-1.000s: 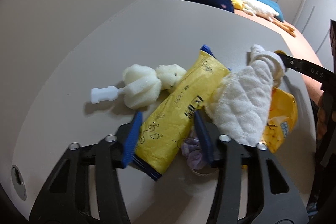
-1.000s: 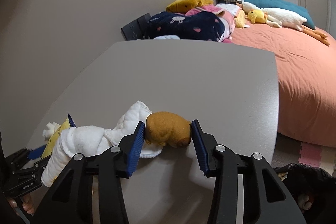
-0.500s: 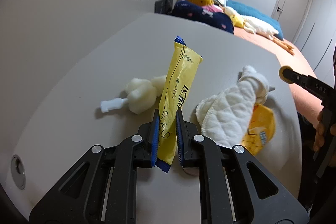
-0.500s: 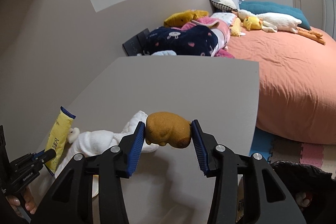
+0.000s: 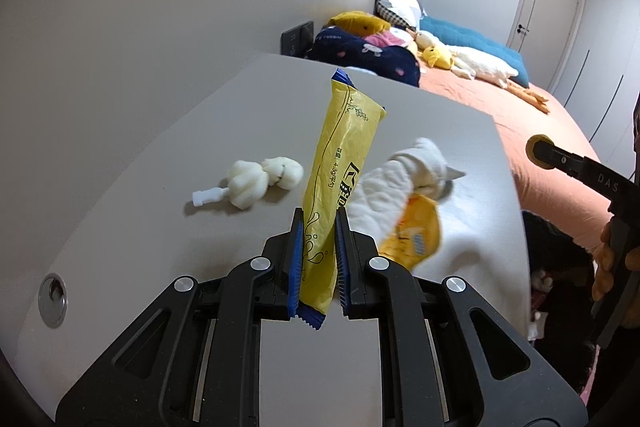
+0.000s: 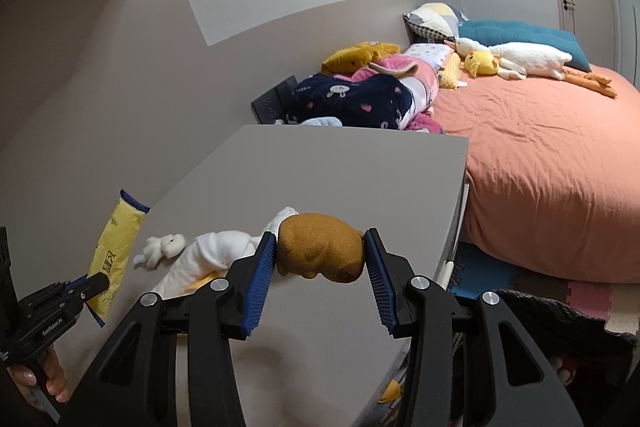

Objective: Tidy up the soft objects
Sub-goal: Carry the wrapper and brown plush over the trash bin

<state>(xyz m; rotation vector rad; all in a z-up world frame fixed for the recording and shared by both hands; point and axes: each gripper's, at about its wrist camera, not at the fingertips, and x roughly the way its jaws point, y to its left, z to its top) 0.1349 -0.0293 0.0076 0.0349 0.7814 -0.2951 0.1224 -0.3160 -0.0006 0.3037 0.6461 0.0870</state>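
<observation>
My left gripper (image 5: 318, 243) is shut on a long yellow packet (image 5: 340, 163) with blue ends, held upright above the grey table (image 5: 160, 211). My right gripper (image 6: 320, 255) is shut on a brown squishy toy (image 6: 320, 253), lifted over the table (image 6: 360, 167). On the table lie a white towel mitt (image 5: 396, 179), a yellow pouch (image 5: 416, 233) partly under it, and a white sponge brush (image 5: 256, 179). In the right wrist view the yellow packet (image 6: 114, 247) shows at the left with the left gripper (image 6: 86, 283), next to the white brush (image 6: 164, 247) and the mitt (image 6: 208, 255).
A bed (image 6: 540, 155) with an orange cover flanks the table on the right, with plush toys (image 6: 516, 59) and a navy blanket (image 6: 352, 103) at its head. A round metal grommet (image 5: 52, 301) sits in the table's near left corner. Foam floor mats (image 6: 560, 291) lie beside the bed.
My left gripper closed on the yellow packet and lifted it upright off the table. My right gripper rose and drew back with the brown toy still held.
</observation>
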